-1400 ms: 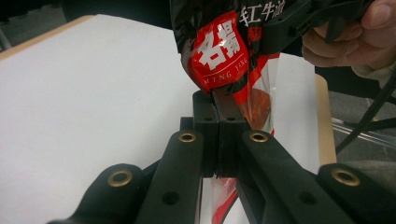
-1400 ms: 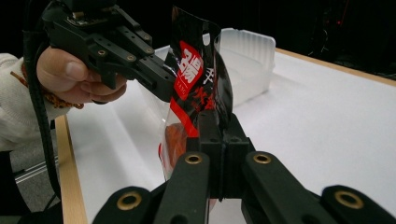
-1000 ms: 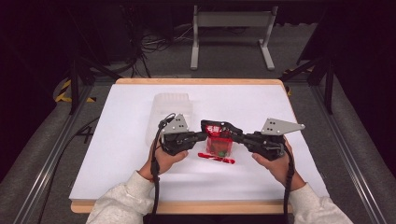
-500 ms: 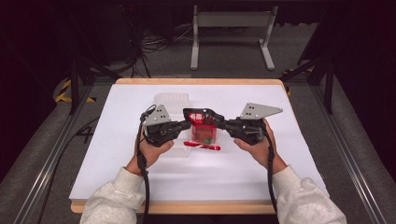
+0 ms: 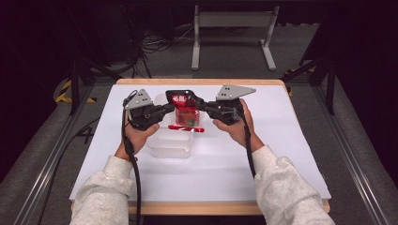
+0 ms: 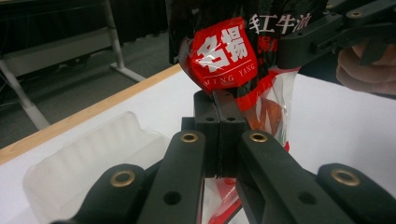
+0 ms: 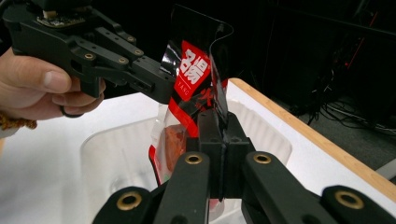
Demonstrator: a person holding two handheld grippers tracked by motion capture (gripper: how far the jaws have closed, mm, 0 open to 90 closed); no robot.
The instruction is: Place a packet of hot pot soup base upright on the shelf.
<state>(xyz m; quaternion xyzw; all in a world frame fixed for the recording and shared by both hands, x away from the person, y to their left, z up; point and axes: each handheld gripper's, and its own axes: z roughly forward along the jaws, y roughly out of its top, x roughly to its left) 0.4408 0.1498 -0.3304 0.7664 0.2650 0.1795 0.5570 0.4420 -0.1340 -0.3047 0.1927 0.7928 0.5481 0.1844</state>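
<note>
A red and black snack bag (image 5: 186, 111) with white lettering hangs upright between my two grippers, above a clear plastic tub (image 5: 171, 145). My left gripper (image 5: 170, 108) is shut on the bag's left edge. My right gripper (image 5: 201, 107) is shut on its right edge. In the left gripper view the closed jaws pinch the bag (image 6: 224, 56), with the tub (image 6: 93, 154) below to the left. In the right gripper view the bag (image 7: 194, 70) rises from the closed jaws over the tub (image 7: 116, 154). The other gripper (image 7: 93, 51) grips the bag's far side.
The white table top (image 5: 291, 154) has a wooden edge (image 5: 202, 81) at the far side. Beyond it stand a metal frame (image 5: 232, 33), cables on the floor and dark stands at both sides. The person's sleeves (image 5: 281, 192) come in from the bottom.
Both grippers have carried the bag to the left and farther from the person, a little higher. It now hangs over the clear tub. Both grips are unchanged.
</note>
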